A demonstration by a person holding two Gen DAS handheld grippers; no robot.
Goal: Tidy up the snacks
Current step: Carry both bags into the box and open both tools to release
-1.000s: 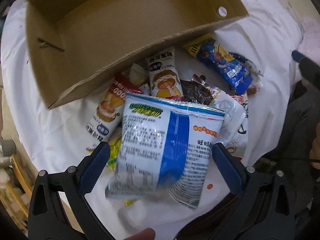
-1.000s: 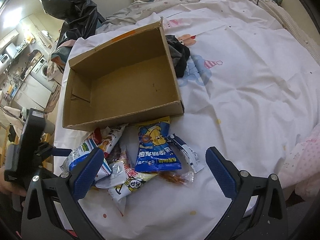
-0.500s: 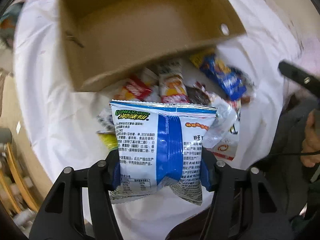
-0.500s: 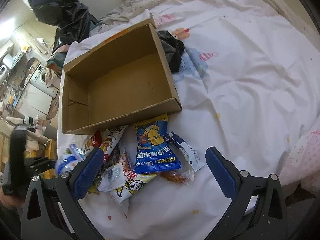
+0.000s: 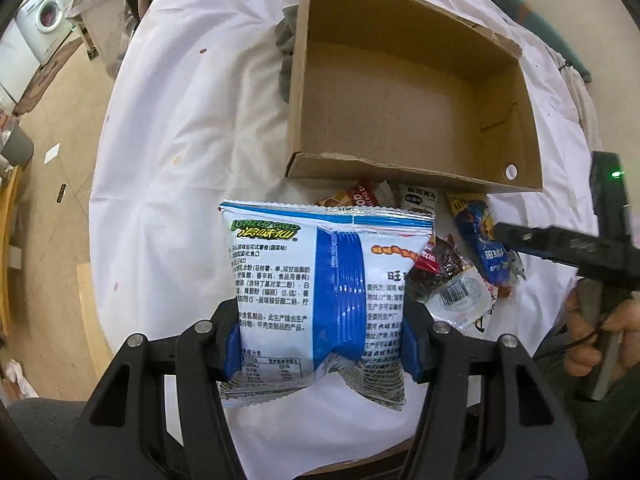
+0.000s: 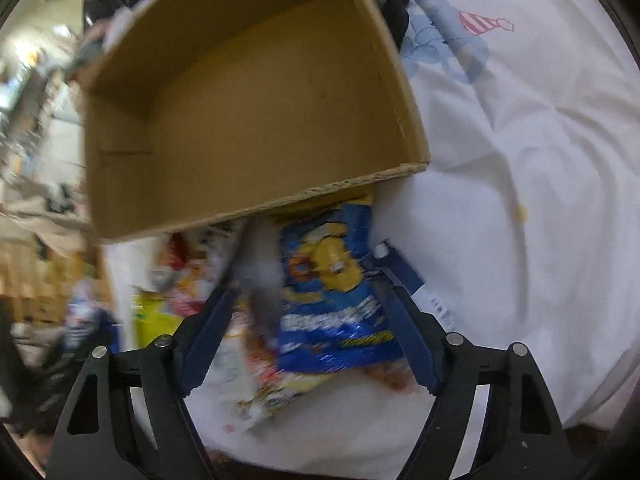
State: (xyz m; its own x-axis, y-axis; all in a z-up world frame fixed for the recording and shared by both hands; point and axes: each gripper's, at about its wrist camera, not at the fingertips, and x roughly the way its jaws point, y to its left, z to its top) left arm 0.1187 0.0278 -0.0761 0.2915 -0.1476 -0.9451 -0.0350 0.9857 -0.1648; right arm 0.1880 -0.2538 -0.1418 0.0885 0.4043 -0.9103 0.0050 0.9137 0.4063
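Note:
My left gripper is shut on a blue-and-white chip bag and holds it lifted above the white sheet, in front of the empty cardboard box. A pile of snack packets lies against the box's near wall. My right gripper is open, its fingers on either side of a blue-and-yellow snack packet in the pile, just before the box. It also shows at the right of the left wrist view. The right wrist view is blurred.
A white bedsheet with cartoon prints covers the surface. Dark cloth lies beside the box's far corner. The floor, a washing machine and clutter lie beyond the left edge.
My left gripper closed on the chip bag and lifted it, swinging round the box. My right gripper dropped towards the pile and narrowed around the blue-and-yellow packet.

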